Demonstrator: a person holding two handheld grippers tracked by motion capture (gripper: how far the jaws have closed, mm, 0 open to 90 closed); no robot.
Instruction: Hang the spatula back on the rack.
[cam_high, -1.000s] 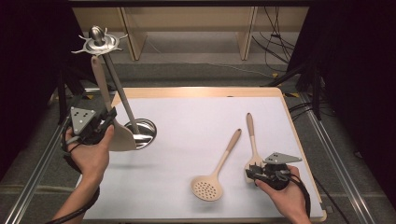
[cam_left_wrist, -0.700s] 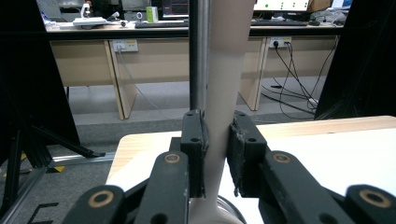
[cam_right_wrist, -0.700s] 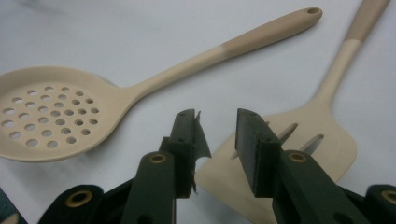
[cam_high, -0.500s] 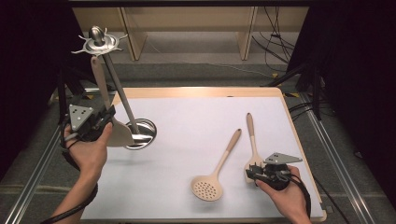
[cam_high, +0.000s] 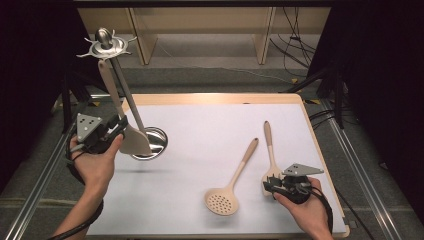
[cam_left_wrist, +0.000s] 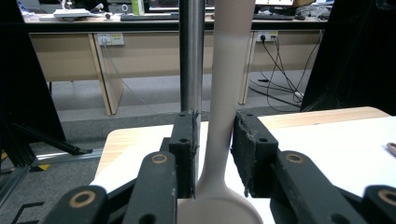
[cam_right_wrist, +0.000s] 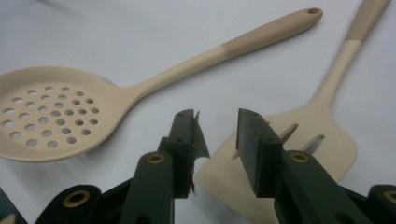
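Cream silicone with a tan handle: that is the spatula (cam_high: 131, 131) hanging from the steel utensil stand (cam_high: 116, 75), its blade low, just in front of the stand's round base (cam_high: 152, 142). Your left hand-held gripper (cam_high: 119, 129) sits at the spatula's neck. In the left gripper view the spatula neck (cam_left_wrist: 219, 140) rises between the two black jaws, which have just been opening; a gap shows on each side, so the pads are not pressing on it. The stand's pole (cam_left_wrist: 191, 56) rises just behind the left jaw.

Well to the right of the stand on the white counter (cam_high: 210, 125), your right hand-held gripper (cam_high: 272, 186) has its jaws apart over the blade of a slotted turner (cam_right_wrist: 303, 140), gripping nothing. A perforated skimmer (cam_high: 231, 182) lies just left of that turner.
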